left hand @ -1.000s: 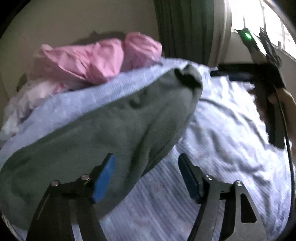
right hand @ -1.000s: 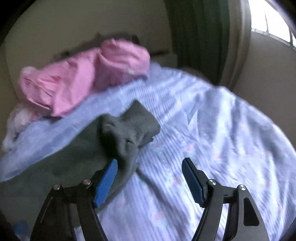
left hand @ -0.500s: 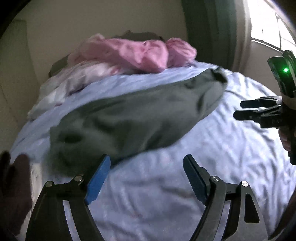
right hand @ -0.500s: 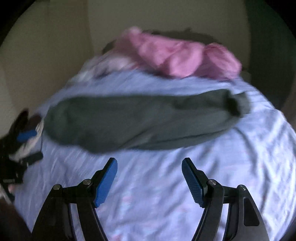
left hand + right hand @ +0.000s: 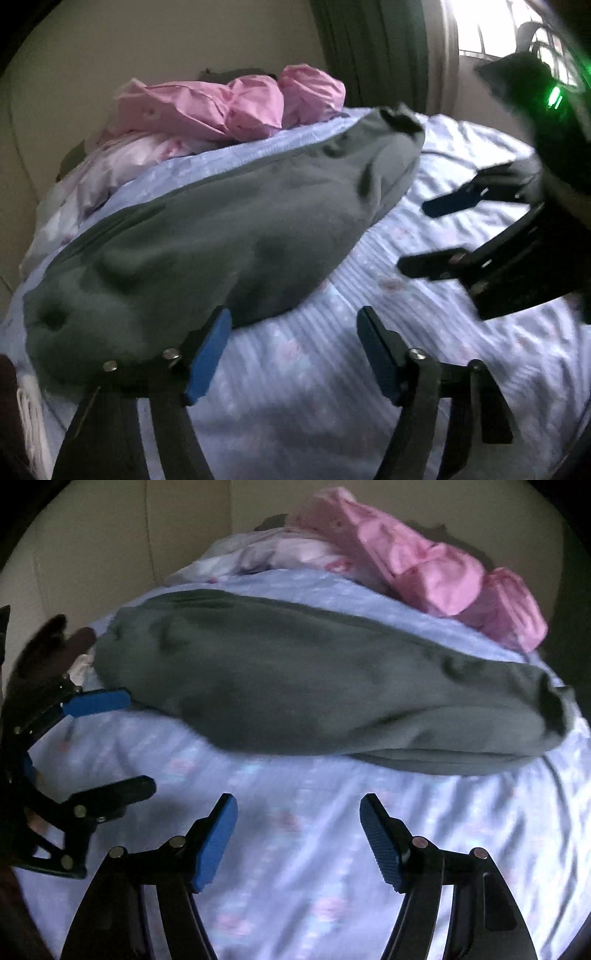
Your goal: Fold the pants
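Observation:
The grey pants [image 5: 221, 236] lie folded lengthwise in one long strip on the pale blue bedsheet [image 5: 314, 376]; they also show in the right wrist view [image 5: 332, 698]. My left gripper [image 5: 293, 350] is open and empty, just near the pants' near edge, its left finger over the cloth. My right gripper [image 5: 297, 834] is open and empty, above bare sheet in front of the pants. Each gripper shows in the other's view: the right one [image 5: 439, 232] open at the right, the left one [image 5: 122, 742] open at the left.
A pile of pink bedding [image 5: 229, 107] lies at the head of the bed, also in the right wrist view [image 5: 436, 565]. A beige wall [image 5: 147, 44], green curtain [image 5: 373, 55] and bright window [image 5: 484, 26] stand behind.
Both grippers have let go and pulled back from the pants, then moved closer together. The pants now lie flat in a long strip.

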A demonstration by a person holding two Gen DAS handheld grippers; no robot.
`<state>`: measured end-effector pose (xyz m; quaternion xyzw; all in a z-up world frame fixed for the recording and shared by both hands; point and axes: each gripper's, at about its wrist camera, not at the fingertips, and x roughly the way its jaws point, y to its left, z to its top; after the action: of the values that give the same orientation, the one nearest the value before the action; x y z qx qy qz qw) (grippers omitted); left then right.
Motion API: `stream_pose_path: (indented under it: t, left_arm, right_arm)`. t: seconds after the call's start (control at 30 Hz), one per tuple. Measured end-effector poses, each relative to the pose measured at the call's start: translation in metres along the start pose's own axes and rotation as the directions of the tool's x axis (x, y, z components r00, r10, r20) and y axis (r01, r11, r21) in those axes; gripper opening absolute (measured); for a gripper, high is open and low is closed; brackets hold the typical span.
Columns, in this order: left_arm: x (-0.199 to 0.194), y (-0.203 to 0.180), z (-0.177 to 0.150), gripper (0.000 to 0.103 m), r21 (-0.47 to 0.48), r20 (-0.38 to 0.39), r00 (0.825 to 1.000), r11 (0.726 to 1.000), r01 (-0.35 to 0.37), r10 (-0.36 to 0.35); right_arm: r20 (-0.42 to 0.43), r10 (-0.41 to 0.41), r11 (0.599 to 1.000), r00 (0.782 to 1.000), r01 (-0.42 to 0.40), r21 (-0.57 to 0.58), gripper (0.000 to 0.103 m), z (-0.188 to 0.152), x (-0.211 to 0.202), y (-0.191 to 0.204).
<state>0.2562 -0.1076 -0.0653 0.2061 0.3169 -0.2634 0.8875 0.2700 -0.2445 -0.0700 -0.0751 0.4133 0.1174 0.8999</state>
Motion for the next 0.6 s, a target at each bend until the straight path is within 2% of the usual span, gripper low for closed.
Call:
stream_pose_path:
  t: [0.07,0.23,0.27,0.33,0.4,0.47,0.6]
  left_arm:
    - [0.019,-0.010,0.004,0.064,0.013,-0.009,0.999,0.999,-0.046,0.046]
    - [0.050,-0.018,0.015,0.060,-0.007,-0.023,0.990,0.990,-0.142,0.142]
    - [0.051,-0.016,0.017,0.056,-0.022,-0.023,0.988,0.988,-0.152,0.152]
    - [0.050,-0.005,0.023,0.029,-0.065,-0.036,0.984,0.982,-0.175,0.173]
    - [0.048,0.015,0.028,0.024,-0.134,-0.056,0.995,0.986,-0.095,0.088]
    - [0.047,0.034,0.036,0.017,-0.200,-0.069,0.998,0.980,-0.016,0.002]
    - [0.045,0.054,0.058,0.014,-0.276,-0.071,0.995,0.960,0.043,-0.065]
  right_arm:
    - [0.001,-0.026,0.999,1.000,0.026,0.029,0.069,-0.004,0.000,-0.013]
    - [-0.001,-0.025,0.995,1.000,0.025,0.096,0.069,-0.008,0.003,-0.031]
    - [0.002,-0.023,0.994,1.000,0.022,0.106,0.069,-0.009,0.002,-0.034]
    - [0.007,-0.016,0.993,1.000,0.015,0.114,0.069,-0.010,0.003,-0.037]
    - [0.014,-0.008,0.992,1.000,0.006,0.125,0.069,-0.010,0.002,-0.042]
    - [0.022,0.008,0.990,1.000,-0.011,0.140,0.070,-0.011,0.002,-0.043]
    - [0.032,0.077,0.984,0.997,-0.081,0.156,0.069,-0.002,0.006,-0.043]
